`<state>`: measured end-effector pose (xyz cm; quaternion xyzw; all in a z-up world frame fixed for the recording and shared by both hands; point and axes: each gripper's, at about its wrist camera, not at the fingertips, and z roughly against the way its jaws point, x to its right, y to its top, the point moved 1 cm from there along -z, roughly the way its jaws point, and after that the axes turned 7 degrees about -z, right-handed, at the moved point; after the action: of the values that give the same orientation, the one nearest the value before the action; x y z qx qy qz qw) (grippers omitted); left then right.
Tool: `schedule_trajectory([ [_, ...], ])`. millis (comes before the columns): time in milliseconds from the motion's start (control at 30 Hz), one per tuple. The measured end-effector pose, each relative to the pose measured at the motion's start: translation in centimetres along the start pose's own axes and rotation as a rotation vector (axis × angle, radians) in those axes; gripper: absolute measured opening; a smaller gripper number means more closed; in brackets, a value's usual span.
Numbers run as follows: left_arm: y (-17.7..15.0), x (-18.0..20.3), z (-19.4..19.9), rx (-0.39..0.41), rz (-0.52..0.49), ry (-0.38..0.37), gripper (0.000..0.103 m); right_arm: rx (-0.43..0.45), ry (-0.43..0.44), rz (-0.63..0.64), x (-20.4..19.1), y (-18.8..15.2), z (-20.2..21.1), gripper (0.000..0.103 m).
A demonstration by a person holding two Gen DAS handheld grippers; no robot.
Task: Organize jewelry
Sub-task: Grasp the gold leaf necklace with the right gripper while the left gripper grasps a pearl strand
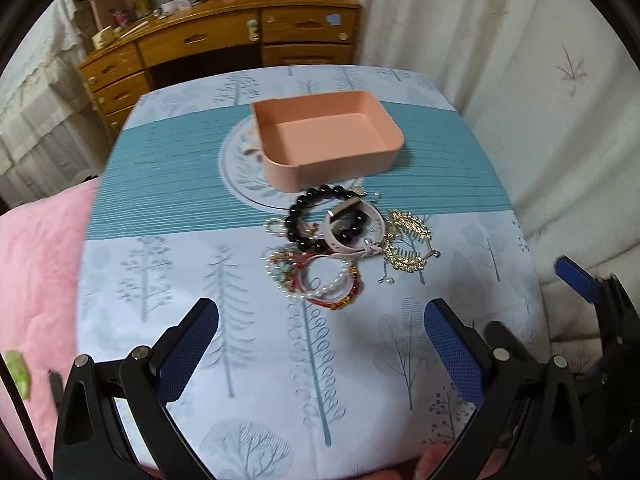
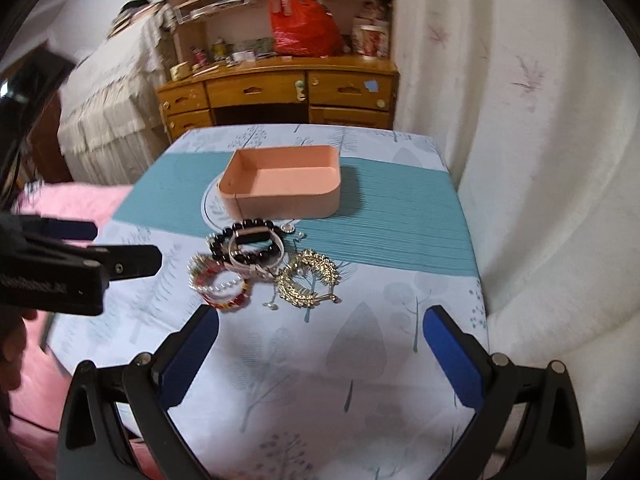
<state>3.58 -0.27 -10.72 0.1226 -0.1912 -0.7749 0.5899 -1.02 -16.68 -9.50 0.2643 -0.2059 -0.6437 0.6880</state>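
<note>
An empty pink tray [image 1: 360, 100] [image 2: 240, 204] sits mid-table. Just in front of it lies a pile of jewelry: a black bead bracelet [image 1: 306, 202] [image 2: 219, 242], a pale pink watch strap [image 1: 374, 220] [image 2: 276, 262], a gold leaf necklace [image 1: 408, 246] [image 2: 312, 276], and red and pearl bracelets [image 1: 328, 288] [image 2: 222, 286]. My left gripper [image 1: 320, 332] is open and empty, just short of the pile. My right gripper [image 2: 320, 340] is open and empty, also short of the pile. The left gripper also shows in the right wrist view [image 2: 120, 264].
The table wears a blue and white tree-print cloth [image 1: 240, 280] [image 2: 360, 340]. A pink blanket [image 1: 36, 272] lies to the left. A white curtain [image 2: 540, 200] hangs on the right. A wooden desk [image 1: 224, 40] stands behind the table.
</note>
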Motion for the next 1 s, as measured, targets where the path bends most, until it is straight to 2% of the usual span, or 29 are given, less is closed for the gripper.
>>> schedule_trajectory([
  [100,-0.5,0.3,-2.1,0.015,-0.024,-0.002,0.102,0.005,-0.002,0.049,-0.2,-1.0,-2.1,0.102],
  [200,-0.7,0.2,-4.5,0.019,-0.034,0.032,0.099,-0.001,0.001,0.107,-0.4,-1.8,-4.5,0.102],
  [300,-0.9,-0.7,-6.7,0.0,0.015,0.018,0.095,-0.014,-0.007,0.167,-0.8,-2.2,-7.2,0.102],
  [400,-1.2,-2.0,-8.2,-0.006,0.088,-0.013,0.086,-0.042,-0.001,0.189,-1.0,-1.9,-9.7,0.102],
  [633,-1.3,-2.5,-10.0,-0.015,0.148,-0.091,0.057,-0.059,0.049,0.195,-1.5,-1.1,-12.6,0.102],
  [733,-1.3,-2.6,-10.3,-0.013,0.184,-0.098,0.052,-0.06,0.054,0.224,-2.0,-1.0,-13.4,0.102],
  [867,-1.8,-3.1,-10.7,-0.039,0.23,-0.103,0.036,-0.065,0.076,0.243,-2.4,-0.9,-14.2,0.102],
  [1000,-1.9,-3.7,-10.8,-0.024,0.268,-0.129,0.032,-0.073,0.104,0.225,-2.4,-0.5,-14.8,0.102],
])
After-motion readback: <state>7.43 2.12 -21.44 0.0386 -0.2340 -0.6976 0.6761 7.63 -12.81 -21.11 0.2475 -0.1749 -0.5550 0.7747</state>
